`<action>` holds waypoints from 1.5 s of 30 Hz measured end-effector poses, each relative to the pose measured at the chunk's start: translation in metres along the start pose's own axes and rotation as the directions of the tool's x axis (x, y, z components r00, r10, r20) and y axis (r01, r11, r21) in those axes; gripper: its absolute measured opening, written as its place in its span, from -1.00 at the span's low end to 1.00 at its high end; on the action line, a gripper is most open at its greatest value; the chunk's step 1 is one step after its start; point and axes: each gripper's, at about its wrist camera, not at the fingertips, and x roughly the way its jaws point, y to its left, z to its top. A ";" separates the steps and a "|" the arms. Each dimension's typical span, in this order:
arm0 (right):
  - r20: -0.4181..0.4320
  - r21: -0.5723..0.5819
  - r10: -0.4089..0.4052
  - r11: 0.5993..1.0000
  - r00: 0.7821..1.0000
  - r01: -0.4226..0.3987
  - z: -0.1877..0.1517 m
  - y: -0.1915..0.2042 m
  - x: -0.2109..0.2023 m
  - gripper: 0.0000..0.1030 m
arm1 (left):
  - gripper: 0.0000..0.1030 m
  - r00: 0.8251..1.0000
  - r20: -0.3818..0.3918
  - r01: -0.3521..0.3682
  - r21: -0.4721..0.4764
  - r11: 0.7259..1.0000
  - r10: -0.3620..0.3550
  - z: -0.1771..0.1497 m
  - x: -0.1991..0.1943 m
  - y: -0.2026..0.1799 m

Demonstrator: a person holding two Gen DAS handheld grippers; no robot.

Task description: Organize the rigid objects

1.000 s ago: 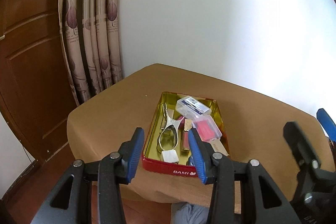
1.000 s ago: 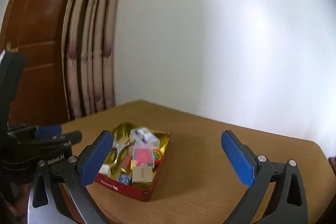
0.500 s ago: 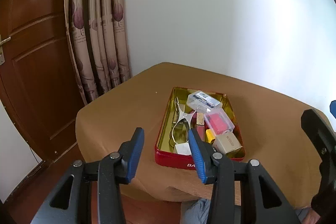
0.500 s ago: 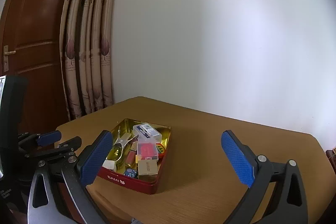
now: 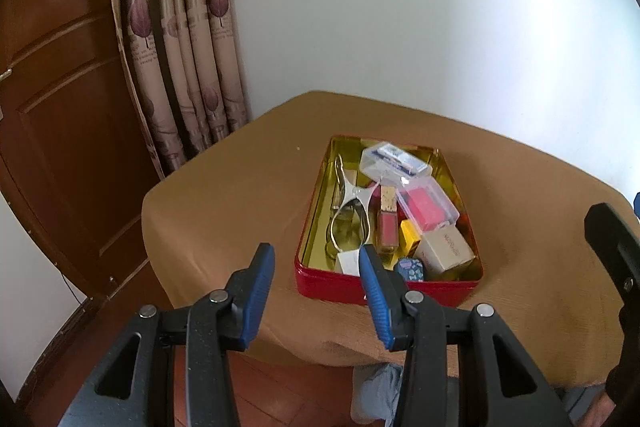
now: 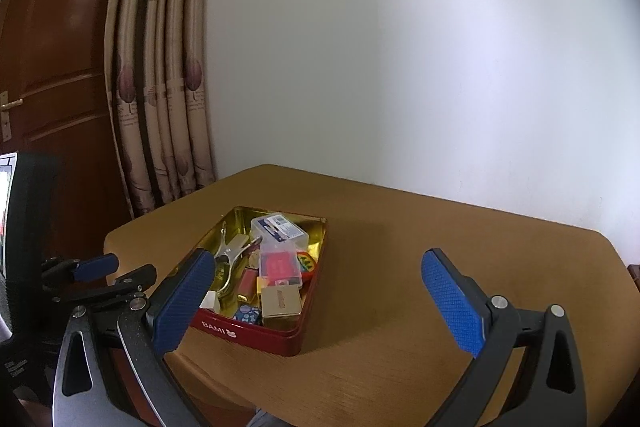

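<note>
On brown wooden table point(image 6: 420, 267), red rectangular metal tin point(image 5: 386, 285) holds clear plastic boxes point(image 5: 426, 203), silver tongs point(image 5: 350, 207), small cartons. Left gripper point(image 5: 316, 279) and right gripper point(image 6: 320, 301) both spread, empty, short of the tin.

The tin point(image 5: 386, 285) (small boxes inside) sits on the table point(image 5: 240, 195).

left gripper point(image 5: 316, 293) | right gripper point(image 6: 320, 301) | black frames | blue ribbed pads | silver screws
</note>
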 end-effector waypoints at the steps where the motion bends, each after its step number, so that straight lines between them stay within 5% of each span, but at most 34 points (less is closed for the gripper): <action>1: -0.003 -0.003 0.001 1.000 1.000 -0.001 0.000 0.001 0.001 0.99 | -0.14 1.000 -0.006 -0.006 0.003 1.000 0.006 0.000 0.001 -0.001; 32: -0.008 -0.034 0.007 0.999 1.000 -0.007 -0.002 0.004 0.001 0.99 | -0.13 0.999 0.033 0.004 0.034 0.999 -0.005 0.000 -0.010 -0.009; 41: 0.028 -0.014 0.008 1.000 1.000 -0.007 0.003 0.002 -0.005 0.99 | -0.13 0.989 0.147 0.000 0.034 0.999 -0.005 0.002 -0.035 -0.009; 43: 0.043 -0.008 0.004 1.000 0.999 -0.003 0.005 0.001 -0.008 0.99 | 0.09 0.968 0.251 0.013 0.004 1.000 -0.013 0.002 -0.057 -0.003; 44: 0.046 -0.007 0.004 1.000 0.999 -0.004 0.006 0.001 -0.009 0.99 | 0.58 0.958 0.287 0.024 -0.007 1.000 -0.021 0.002 -0.066 0.000; 45: 0.053 0.000 0.006 1.000 0.999 -0.006 0.007 0.000 -0.010 1.00 | 0.71 0.951 0.308 0.019 -0.015 1.000 -0.014 0.002 -0.071 0.001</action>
